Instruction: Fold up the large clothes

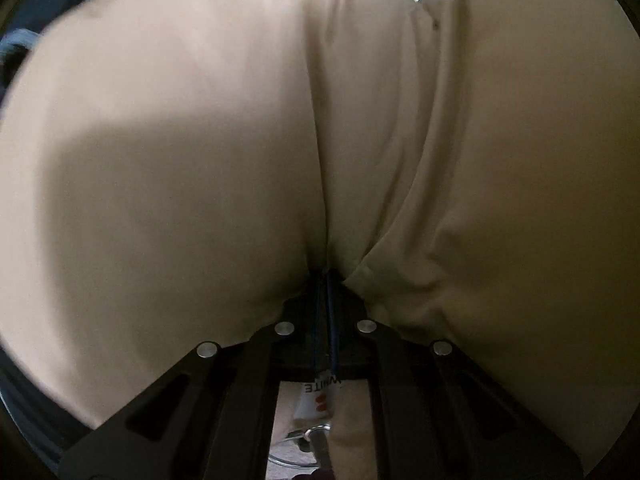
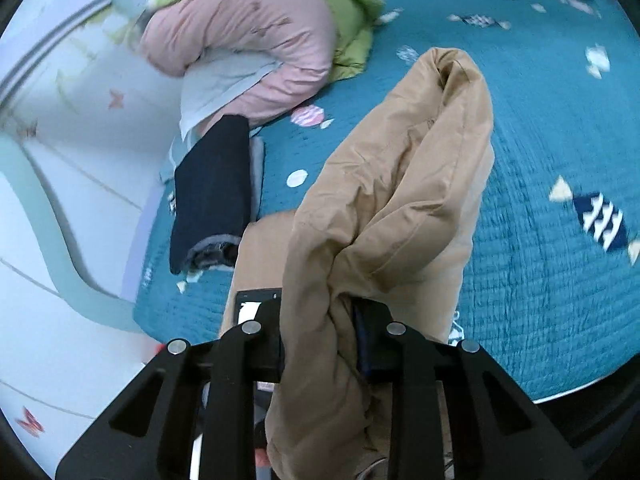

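Observation:
A large tan garment [image 1: 192, 168] fills nearly the whole left wrist view, puffed up on both sides of a deep crease. My left gripper [image 1: 325, 280] points steeply down, shut on a fold at the foot of that crease, its blue pads almost touching. In the right wrist view the same tan garment [image 2: 400, 184] rises as a bunched ridge above the teal quilt [image 2: 540, 280]. My right gripper [image 2: 322, 320] is shut on a thick wad of this cloth, which spills down between the fingers.
A folded dark garment [image 2: 212, 188] lies on the quilt's left edge. Behind it sits a rolled pink and green duvet [image 2: 256, 40]. A white patterned floor mat [image 2: 60, 168] lies left of the quilt. A white printed tag [image 1: 320, 394] shows under the left gripper.

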